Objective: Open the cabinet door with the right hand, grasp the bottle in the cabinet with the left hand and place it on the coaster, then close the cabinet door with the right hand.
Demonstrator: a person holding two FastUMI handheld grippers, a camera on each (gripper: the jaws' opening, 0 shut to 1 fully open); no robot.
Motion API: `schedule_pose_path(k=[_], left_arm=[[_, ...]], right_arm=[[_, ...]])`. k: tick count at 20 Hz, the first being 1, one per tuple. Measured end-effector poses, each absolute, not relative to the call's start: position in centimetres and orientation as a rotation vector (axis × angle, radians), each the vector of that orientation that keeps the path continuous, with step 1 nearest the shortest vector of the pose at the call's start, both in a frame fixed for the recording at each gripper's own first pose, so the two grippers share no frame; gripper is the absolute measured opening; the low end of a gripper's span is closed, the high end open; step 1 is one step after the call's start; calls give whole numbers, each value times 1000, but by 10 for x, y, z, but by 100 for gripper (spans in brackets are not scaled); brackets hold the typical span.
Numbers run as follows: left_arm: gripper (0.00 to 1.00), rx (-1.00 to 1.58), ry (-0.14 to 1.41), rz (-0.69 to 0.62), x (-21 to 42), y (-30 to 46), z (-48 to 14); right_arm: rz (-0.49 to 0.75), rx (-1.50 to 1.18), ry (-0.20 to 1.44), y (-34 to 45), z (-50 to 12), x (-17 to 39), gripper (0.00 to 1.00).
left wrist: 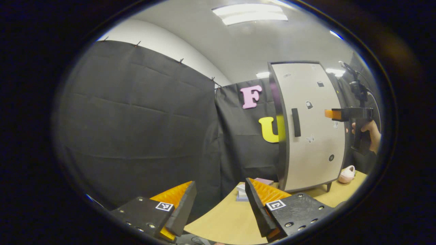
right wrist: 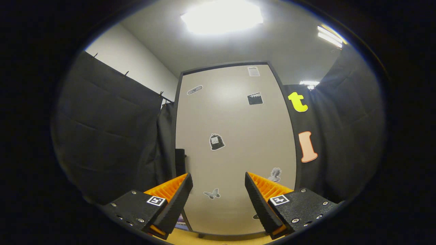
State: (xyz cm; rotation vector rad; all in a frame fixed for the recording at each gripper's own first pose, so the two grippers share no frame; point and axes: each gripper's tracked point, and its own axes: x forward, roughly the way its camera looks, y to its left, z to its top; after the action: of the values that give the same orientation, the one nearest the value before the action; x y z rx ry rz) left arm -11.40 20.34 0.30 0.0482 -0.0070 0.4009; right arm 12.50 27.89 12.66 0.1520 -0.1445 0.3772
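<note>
The left gripper [left wrist: 220, 204] hangs over the desk [left wrist: 228, 221] with its fingers apart, gripping nothing. Ahead and to its right stands the cabinet [left wrist: 311, 149], door [left wrist: 313, 126] closed, dark handle [left wrist: 296, 122] at the door's left edge. The right gripper [right wrist: 218, 190], also spread and empty, faces the door [right wrist: 235, 143] close up, with the handle [right wrist: 180, 162] forward to its left.

Ceiling panels [left wrist: 250, 13] light the booth evenly, one of them blown out to white glare in the right gripper view [right wrist: 221, 15], while the fisheye bows the cabinet door [right wrist: 235, 146] and cloth walls toward the rim, where everything darkens and softens, and shadows stay faint.
</note>
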Motion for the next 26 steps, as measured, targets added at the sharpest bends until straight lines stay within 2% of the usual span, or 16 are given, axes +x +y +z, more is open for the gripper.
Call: schedule_pose_path(k=[7, 9, 10, 11, 14, 15, 16, 18, 19, 20, 21, 22, 24, 25, 26], left_arm=[[83, 46, 9, 470, -131, 241, -5], [87, 47, 15, 488, -135, 251, -7], [83, 48, 17, 496, -138, 256, -8], [87, 49, 20, 504, -140, 262, -10], [87, 46, 27, 522, -144, 274, -13], [83, 44, 27, 528, -146, 278, -13], [87, 43, 28, 534, -146, 282, -15], [87, 43, 28, 547, -150, 289, -16], [83, 46, 28, 551, -150, 291, -16], [87, 48, 29, 554, -151, 294, -17], [83, 50, 31, 555, -151, 296, -18], [87, 51, 33, 556, -151, 298, -18], [79, 52, 37, 555, -149, 299, -21], [79, 55, 37, 553, -149, 300, -21], [79, 60, 38, 552, -149, 301, -21]], right_arm=[[415, 138, -122, 342, 134, 154, 95], [419, 127, -94, 359, 130, 164, 95], [424, 125, -74, 368, 126, 168, 95], [428, 121, -58, 375, 123, 172, 95], [419, 90, -38, 393, 118, 187, 94], [413, 77, -29, 398, 114, 192, 93], [407, 63, -10, 402, 110, 198, 91], [402, 48, 20, 412, 102, 205, 86], [397, 42, 29, 417, 99, 209, 83], [392, 28, 43, 420, 96, 213, 77], [390, 15, 59, 424, 91, 216, 72], [388, 7, 74, 428, 87, 218, 66], [370, 6, 90, 431, 83, 222, 60], [346, 9, 86, 428, 83, 224, 58], [321, 11, 87, 425, 82, 227, 51]])
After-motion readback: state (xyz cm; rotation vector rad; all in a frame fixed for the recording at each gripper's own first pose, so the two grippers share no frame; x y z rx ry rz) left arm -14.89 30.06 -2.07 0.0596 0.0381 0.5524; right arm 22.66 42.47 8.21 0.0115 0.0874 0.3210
